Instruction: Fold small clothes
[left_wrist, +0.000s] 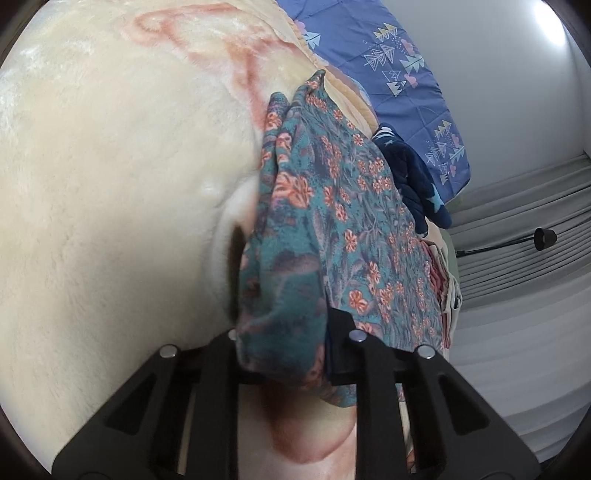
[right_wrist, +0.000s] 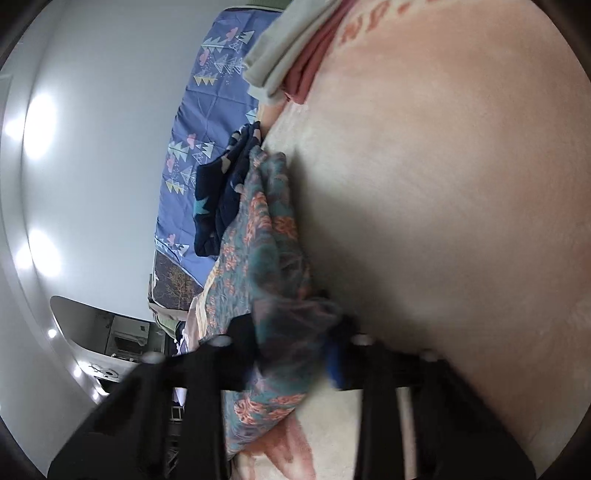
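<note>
Holding the floral garment (left_wrist: 332, 221) at two points, I have it pinched between the jaws of my left gripper (left_wrist: 291, 350) and also bunched in my right gripper (right_wrist: 295, 339), both closed on cloth. In the left wrist view its long axis runs from my fingers at lower centre up toward the upper middle of the frame, draped against the cream fleece blanket (left_wrist: 110, 184). In the right wrist view it climbs the same way from lower centre. Both claws sit at the cloth's near edge, so neither is nearer. Beyond it lies a navy star-print garment (left_wrist: 413, 177), then a blue patterned sheet (left_wrist: 406, 74) at upper right. A stack of folded clothes (right_wrist: 291, 55) sits at the top. The garment's far hem, its shape and the right fingertips, which are blurred, I cannot make out.
</note>
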